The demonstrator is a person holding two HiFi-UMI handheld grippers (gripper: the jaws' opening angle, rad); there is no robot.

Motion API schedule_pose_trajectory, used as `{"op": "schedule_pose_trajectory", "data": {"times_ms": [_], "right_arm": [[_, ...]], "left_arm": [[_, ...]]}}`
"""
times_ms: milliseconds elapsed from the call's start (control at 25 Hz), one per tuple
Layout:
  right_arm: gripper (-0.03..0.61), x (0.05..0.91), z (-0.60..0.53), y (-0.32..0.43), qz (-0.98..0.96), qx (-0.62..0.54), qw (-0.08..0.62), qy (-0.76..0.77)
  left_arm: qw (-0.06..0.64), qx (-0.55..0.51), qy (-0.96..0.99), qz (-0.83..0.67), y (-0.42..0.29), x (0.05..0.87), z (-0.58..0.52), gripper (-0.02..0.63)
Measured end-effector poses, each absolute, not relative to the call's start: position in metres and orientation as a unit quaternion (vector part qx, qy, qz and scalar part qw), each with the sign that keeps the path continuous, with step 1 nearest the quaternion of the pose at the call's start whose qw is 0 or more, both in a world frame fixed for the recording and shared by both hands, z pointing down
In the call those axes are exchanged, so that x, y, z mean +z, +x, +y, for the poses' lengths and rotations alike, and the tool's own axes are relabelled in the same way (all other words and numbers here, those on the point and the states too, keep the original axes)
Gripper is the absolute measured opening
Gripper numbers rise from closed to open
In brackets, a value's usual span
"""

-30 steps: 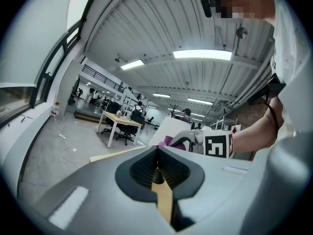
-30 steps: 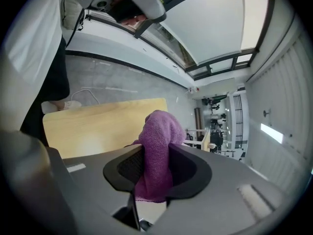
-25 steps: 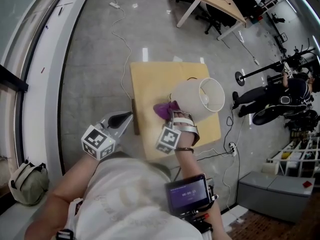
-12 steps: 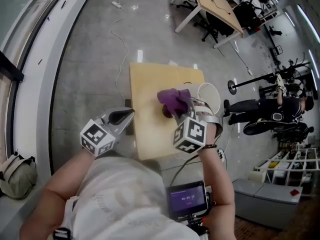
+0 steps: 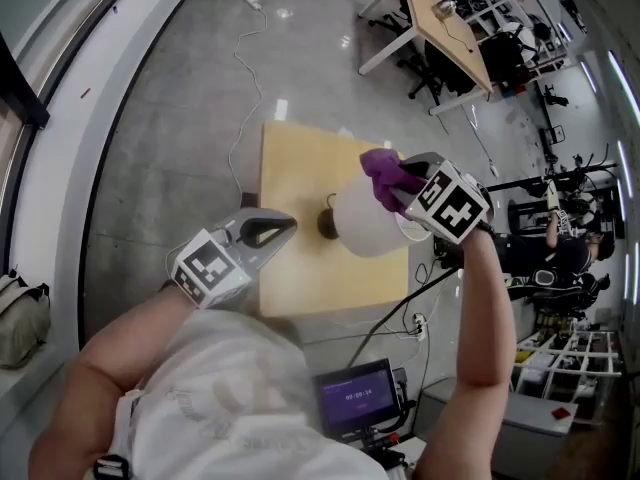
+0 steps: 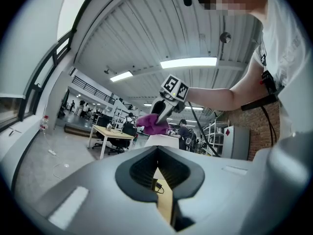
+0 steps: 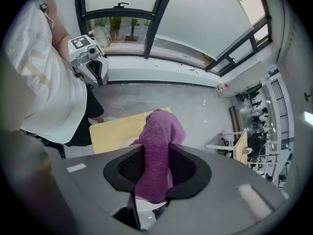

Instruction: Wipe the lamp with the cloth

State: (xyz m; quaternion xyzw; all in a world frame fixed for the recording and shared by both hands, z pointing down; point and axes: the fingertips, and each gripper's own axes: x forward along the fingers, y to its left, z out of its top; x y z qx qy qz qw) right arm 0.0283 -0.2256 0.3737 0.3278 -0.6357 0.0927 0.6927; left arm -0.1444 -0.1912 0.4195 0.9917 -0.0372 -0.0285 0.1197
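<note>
A lamp with a white shade (image 5: 362,226) and a dark base (image 5: 327,225) stands on a small wooden table (image 5: 300,268). My right gripper (image 5: 402,194) is shut on a purple cloth (image 5: 384,171) and holds it against the shade's upper edge. In the right gripper view the cloth (image 7: 156,155) fills the jaws, with a bit of white shade (image 7: 149,212) below it. My left gripper (image 5: 285,226) hovers over the table's left side, apart from the lamp, jaws together and empty. The left gripper view looks level at the cloth (image 6: 152,124) and shade (image 6: 164,140).
A black cable (image 5: 400,303) runs off the table's near right corner to a power strip (image 5: 417,323). A white cord (image 5: 240,98) lies on the grey floor. Desks and chairs (image 5: 450,28) stand far behind, a person in black (image 5: 560,258) to the right, a window wall on the left.
My right gripper has risen with the cloth from low beside the shade up to its top edge, moving right. The left gripper has lifted a little.
</note>
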Motion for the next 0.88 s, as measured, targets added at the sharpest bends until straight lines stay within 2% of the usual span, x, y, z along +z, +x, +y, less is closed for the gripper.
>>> {"op": "schedule_pose_trajectory", "data": {"times_ms": [400, 880], "right_arm": [[0.141, 0.406, -0.245, 0.054, -0.642, 0.140, 0.711, 0.250], [0.141, 0.498, -0.255, 0.055, -0.627, 0.164, 0.756, 0.091]], "left_arm": [[0.117, -0.037, 0.991, -0.056, -0.114, 0.410, -0.191, 0.000], [0.120, 0.019, 0.988, -0.094, -0.056, 0.415, -0.203, 0.000]]}}
